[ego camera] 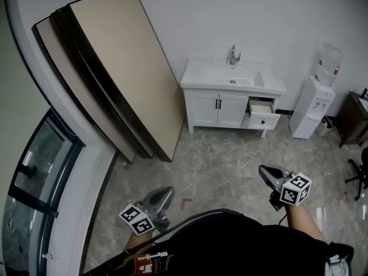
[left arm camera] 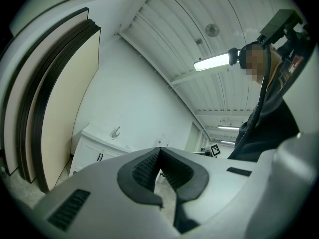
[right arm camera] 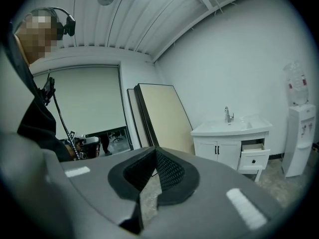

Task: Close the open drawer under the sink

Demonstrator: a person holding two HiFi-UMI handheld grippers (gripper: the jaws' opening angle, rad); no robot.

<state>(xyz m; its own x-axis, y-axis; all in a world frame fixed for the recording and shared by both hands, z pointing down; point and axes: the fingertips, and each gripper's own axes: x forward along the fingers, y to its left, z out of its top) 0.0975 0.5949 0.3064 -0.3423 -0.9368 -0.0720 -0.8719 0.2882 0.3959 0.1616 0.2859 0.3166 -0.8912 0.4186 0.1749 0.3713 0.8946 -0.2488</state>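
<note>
A white sink cabinet (ego camera: 230, 105) stands against the far wall, with a faucet (ego camera: 234, 55) on top. Its right-hand drawer (ego camera: 263, 113) is pulled out; the right gripper view shows that drawer (right arm camera: 254, 155) too. My left gripper (ego camera: 165, 193) is at the lower left of the head view, far from the cabinet, jaws shut and empty. My right gripper (ego camera: 267, 172) is at the lower right, also shut with nothing in it. The left gripper view shows its tips (left arm camera: 159, 153) touching, with the cabinet (left arm camera: 94, 151) small at the left. In the right gripper view the gripper's tips (right arm camera: 155, 151) meet as well.
Large boards (ego camera: 115, 68) lean against the wall left of the cabinet. A white water dispenser (ego camera: 313, 105) stands to its right, then a dark table (ego camera: 352, 117) and an office chair (ego camera: 359, 174). A glass door (ego camera: 34, 183) is at the left. Grey floor (ego camera: 224, 160) lies between me and the cabinet.
</note>
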